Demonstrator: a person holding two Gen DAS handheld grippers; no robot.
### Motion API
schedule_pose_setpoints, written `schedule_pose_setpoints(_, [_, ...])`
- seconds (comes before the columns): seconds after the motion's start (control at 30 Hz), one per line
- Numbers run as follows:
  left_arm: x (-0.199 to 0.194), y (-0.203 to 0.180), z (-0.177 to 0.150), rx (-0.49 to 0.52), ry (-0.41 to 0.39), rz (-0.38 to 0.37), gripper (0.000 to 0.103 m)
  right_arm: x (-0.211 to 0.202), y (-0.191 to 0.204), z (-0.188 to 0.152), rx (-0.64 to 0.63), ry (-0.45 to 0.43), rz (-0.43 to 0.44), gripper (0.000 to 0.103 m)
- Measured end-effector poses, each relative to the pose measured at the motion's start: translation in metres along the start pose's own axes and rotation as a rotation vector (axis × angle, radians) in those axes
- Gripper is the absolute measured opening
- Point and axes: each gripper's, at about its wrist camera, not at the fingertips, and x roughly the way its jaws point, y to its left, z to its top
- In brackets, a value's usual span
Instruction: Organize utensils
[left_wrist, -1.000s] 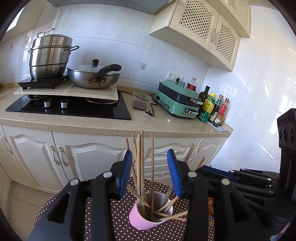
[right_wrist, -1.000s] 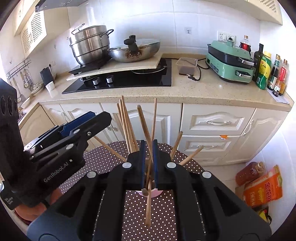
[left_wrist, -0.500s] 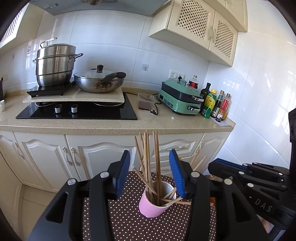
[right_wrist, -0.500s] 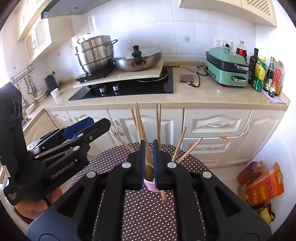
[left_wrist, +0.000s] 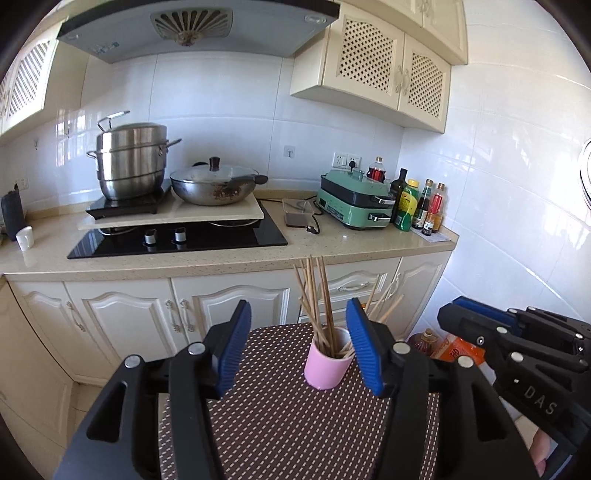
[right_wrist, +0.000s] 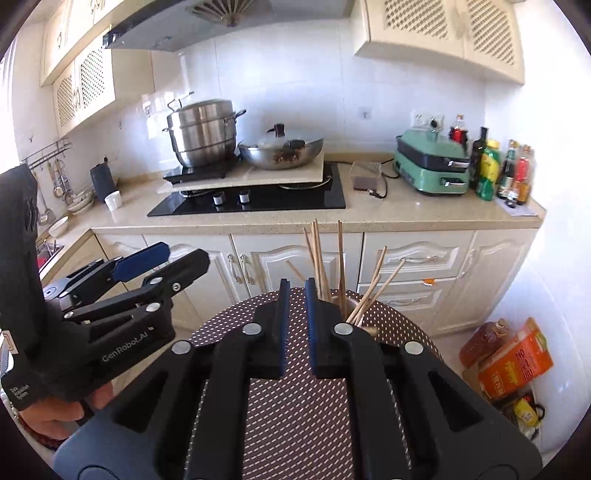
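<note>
Behind pink cup (left_wrist: 327, 363): left gripper (left_wrist: 298, 350) wide, cloth edge (left_wrist: 258, 328) near.

Background: steel stacked steamer pot (left_wrist: 130, 162) on a portable induction plate, lidded wok (left_wrist: 216, 185) just beside it on a pale board over the black glass hob (left_wrist: 177, 240). Right end of the counter has a green electric grill (left_wrist: 356, 203) with a cluster of sauce bottles (left_wrist: 419, 205) next to it. Orange carton (right_wrist: 515, 360) and a brown bottle sit on the floor by the lower cabinets.
</note>
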Motion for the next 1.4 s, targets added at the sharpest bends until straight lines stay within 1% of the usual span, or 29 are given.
schedule_pose_setpoints(0.07, [-0.029,0.006,-0.004,0.010,-0.024,0.009,0.057,-0.024,0.015,-0.007,0.011,-0.044,-0.015,0.051])
schedule_pose_setpoints(0.1, [-0.045,0.009,-0.005,0.020,-0.034,0.017,0.060,-0.035,0.023,-0.011,0.013,-0.060,-0.021,0.051])
schedule_pose_setpoints(0.23, [-0.101,0.016,-0.014,0.050,-0.063,0.020,0.063,-0.083,0.061,-0.029,0.010,-0.099,-0.040,0.052])
schedule_pose_setpoints(0.33, [-0.141,0.021,-0.021,0.053,-0.096,0.030,0.067,-0.110,0.079,-0.039,0.009,-0.132,-0.051,0.055])
schedule_pose_setpoints(0.4, [-0.168,0.023,-0.025,0.065,-0.108,0.034,0.069,-0.130,0.091,-0.045,0.019,-0.148,-0.054,0.060])
schedule_pose_setpoints(0.47, [-0.186,0.023,-0.027,0.068,-0.121,0.044,0.069,-0.147,0.102,-0.049,0.015,-0.158,-0.058,0.061])
schedule_pose_setpoints(0.53, [-0.207,0.025,-0.030,0.064,-0.126,0.048,0.072,-0.163,0.112,-0.051,0.007,-0.160,-0.058,0.062])
schedule_pose_setpoints(0.6, [-0.222,0.026,-0.031,0.060,-0.132,0.053,0.073,-0.177,0.119,-0.053,0.005,-0.172,-0.053,0.066])
schedule_pose_setpoints(0.7, [-0.248,0.026,-0.032,0.061,-0.145,0.066,0.074,-0.193,0.129,-0.053,-0.008,-0.186,-0.054,0.068])
schedule_pose_setpoints(0.9, [-0.281,0.020,-0.036,0.070,-0.171,0.102,0.075,-0.219,0.139,-0.055,-0.019,-0.210,-0.041,0.070])
schedule_pose_setpoints(1.07, [-0.299,0.010,-0.036,0.081,-0.201,0.148,0.076,-0.233,0.138,-0.058,-0.031,-0.229,-0.027,0.071])
schedule_pose_setpoints(1.33, [-0.312,-0.010,-0.033,0.070,-0.245,0.195,0.076,-0.242,0.124,-0.057,-0.039,-0.242,0.016,0.072])
schedule_pose_setpoints(1.4, [-0.312,-0.014,-0.034,0.059,-0.245,0.202,0.076,-0.245,0.120,-0.057,-0.046,-0.241,0.019,0.072])
